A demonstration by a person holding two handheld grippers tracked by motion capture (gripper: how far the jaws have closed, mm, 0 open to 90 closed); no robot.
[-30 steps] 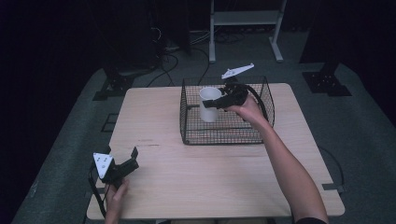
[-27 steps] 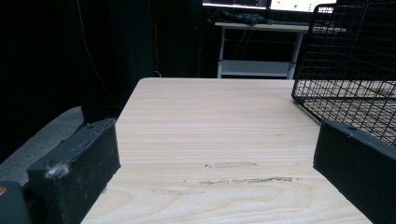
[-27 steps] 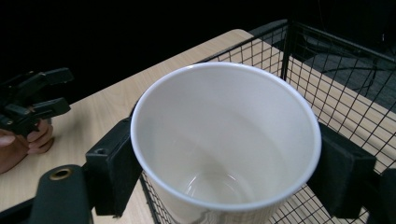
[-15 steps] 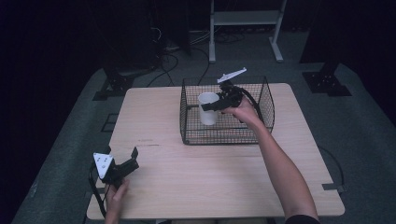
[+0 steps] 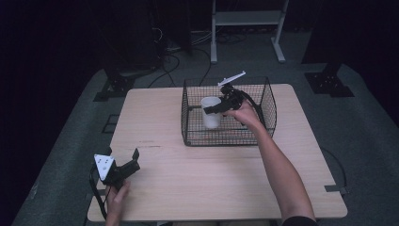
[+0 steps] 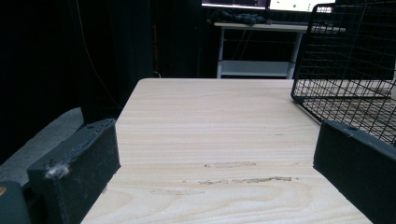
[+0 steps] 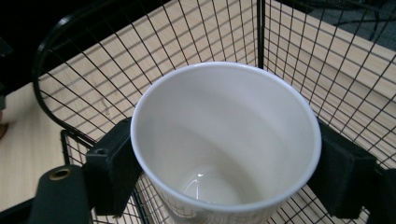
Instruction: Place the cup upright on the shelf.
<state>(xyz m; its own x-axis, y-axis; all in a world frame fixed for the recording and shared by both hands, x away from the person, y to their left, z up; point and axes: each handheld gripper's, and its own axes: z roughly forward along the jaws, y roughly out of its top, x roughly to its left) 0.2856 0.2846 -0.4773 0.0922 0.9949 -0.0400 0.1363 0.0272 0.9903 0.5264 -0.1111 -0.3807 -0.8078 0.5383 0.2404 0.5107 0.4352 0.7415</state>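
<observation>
A white cup [image 5: 211, 112] stands upright inside the black wire basket [image 5: 263, 109] at the far middle of the table. My right gripper [image 5: 212, 109] is shut on the cup, one jaw on each side just below the rim. Looking down from the right gripper view, the cup [image 7: 224, 140] is empty and its jaws press both sides, with basket mesh [image 7: 187, 32] behind. My left gripper [image 5: 134, 160] rests open near the table's front left corner, nothing between its jaws. The left gripper view has the basket [image 6: 350, 60] to the right.
The light wooden table [image 5: 197, 183] has broad bare room in front of and left of the basket. A white shelf frame [image 5: 247, 21] stands on the floor beyond the far edge, with cables near it. The surroundings are dark.
My right gripper has carried the cup a little toward the basket's far left over the last second. The left gripper has stayed still.
</observation>
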